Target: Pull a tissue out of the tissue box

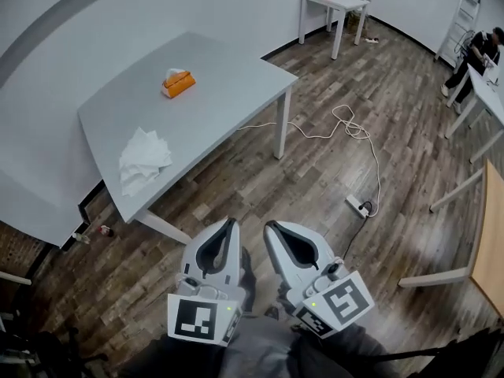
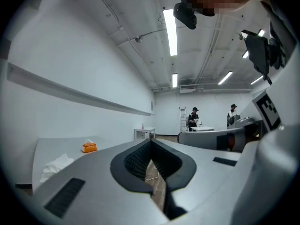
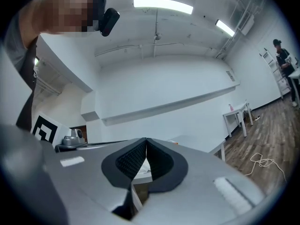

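Note:
An orange tissue box (image 1: 179,83) with a white tissue sticking out of its top stands near the far side of the grey table (image 1: 228,93). A heap of loose white tissues (image 1: 144,160) lies near the table's front left corner. Both grippers hover low over the floor, close to the person's body and well short of the table. My left gripper (image 1: 233,221) is shut with nothing in it, and so is my right gripper (image 1: 268,225). In the left gripper view the tissue box (image 2: 89,147) and the loose tissues (image 2: 56,165) show far off, left of the jaws.
A white cable (image 1: 346,124) loops over the wooden floor to a power strip (image 1: 360,205). A small white table (image 1: 335,2) stands at the back, a ladder (image 1: 461,18) and a person (image 1: 480,53) at the far right, and a wooden tabletop (image 1: 492,235) at the right edge.

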A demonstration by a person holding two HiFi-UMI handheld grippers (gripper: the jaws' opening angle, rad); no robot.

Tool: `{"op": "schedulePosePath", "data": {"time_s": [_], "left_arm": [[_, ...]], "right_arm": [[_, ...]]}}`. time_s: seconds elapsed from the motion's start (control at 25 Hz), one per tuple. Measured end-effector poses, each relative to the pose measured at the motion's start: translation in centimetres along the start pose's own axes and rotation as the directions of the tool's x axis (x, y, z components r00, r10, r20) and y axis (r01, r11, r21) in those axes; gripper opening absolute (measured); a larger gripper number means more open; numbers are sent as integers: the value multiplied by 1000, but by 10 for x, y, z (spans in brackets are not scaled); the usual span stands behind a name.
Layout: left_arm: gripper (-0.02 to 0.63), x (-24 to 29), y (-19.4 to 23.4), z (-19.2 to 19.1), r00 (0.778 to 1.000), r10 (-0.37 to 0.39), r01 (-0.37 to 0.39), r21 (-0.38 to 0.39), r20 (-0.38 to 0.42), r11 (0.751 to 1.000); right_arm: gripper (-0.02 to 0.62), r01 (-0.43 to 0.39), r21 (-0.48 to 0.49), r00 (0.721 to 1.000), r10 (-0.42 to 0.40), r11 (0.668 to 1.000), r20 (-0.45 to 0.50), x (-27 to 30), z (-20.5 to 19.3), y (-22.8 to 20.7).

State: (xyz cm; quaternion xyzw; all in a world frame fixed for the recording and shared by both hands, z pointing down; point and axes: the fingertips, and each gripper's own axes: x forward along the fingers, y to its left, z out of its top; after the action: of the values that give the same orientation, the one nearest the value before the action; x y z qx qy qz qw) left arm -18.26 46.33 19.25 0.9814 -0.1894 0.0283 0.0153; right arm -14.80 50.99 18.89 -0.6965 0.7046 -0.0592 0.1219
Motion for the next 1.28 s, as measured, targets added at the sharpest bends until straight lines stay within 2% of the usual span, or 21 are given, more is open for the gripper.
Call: {"op": "schedulePosePath", "data": {"time_s": [0.2, 0.36, 0.56, 0.72, 0.88, 1.12, 1.28], "left_arm": [[0, 71, 68, 7, 999, 36, -35, -23, 37, 999], [0, 139, 136, 14, 998, 32, -30, -45, 48, 999], [0, 195, 202, 28, 998, 45, -41, -72, 51, 997], [0, 219, 231, 30, 996, 65, -58, -103, 65, 993], [0, 241, 251, 22, 995, 86, -80, -127, 47, 989], [0, 293, 281, 18, 989, 148, -144, -101, 32, 984], [0, 345, 303, 7, 978, 207, -206, -77, -6, 975]], "right_arm": [[3, -40, -34, 999, 39, 999, -23, 91, 1, -40], [3, -55, -29, 997, 54, 998, -48, 184, 0, -76], [3, -80, -31, 994, 78, 996, -73, 273, 13, -100], [3, -98, -67, 991, 91, 993, -99, 310, 19, -114], [3, -124, -63, 989, 118, 990, -89, 342, 24, -128], [3, -167, -72, 983, 162, 983, -82, 394, 28, -175], [3, -229, -56, 971, 224, 972, -81, 439, 27, -221]]}}
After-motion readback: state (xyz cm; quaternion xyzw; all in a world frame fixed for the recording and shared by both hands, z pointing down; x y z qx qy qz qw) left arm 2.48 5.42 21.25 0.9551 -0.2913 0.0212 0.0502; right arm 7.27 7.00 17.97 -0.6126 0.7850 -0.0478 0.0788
